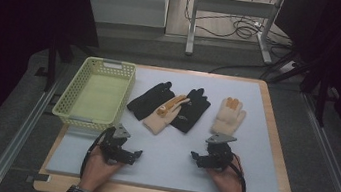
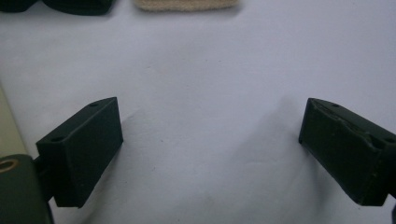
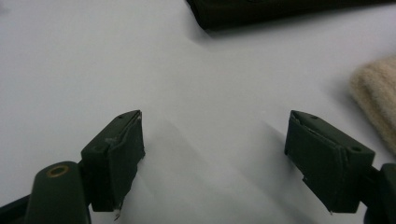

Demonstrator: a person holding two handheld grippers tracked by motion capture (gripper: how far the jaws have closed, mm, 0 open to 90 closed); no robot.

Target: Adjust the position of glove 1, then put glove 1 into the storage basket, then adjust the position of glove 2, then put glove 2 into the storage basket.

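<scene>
Several gloves lie in a row on the pale blue mat [image 1: 168, 166]: a black glove [image 1: 150, 99], a cream glove with orange tips [image 1: 166, 114], a second black glove [image 1: 191, 109] and a second cream glove [image 1: 229, 115]. My left gripper [image 1: 136, 154] rests low on the mat in front of them. It is open [image 2: 210, 116], with bare mat between its jaws. A black glove's edge [image 2: 79, 5] and a cream cuff [image 2: 187, 4] lie beyond it. My right gripper [image 1: 194, 156] is also open [image 3: 212, 121] over bare mat. A black glove [image 3: 280, 11] lies ahead of it and a cream glove [image 3: 378, 98] to its right.
A yellow-green plastic basket [image 1: 71, 112] stands at the mat's left side, and its wall [image 2: 7, 126] shows beside my left jaw. The mat lies on a wooden board [image 1: 273, 141]. Table legs and cables are on the floor behind.
</scene>
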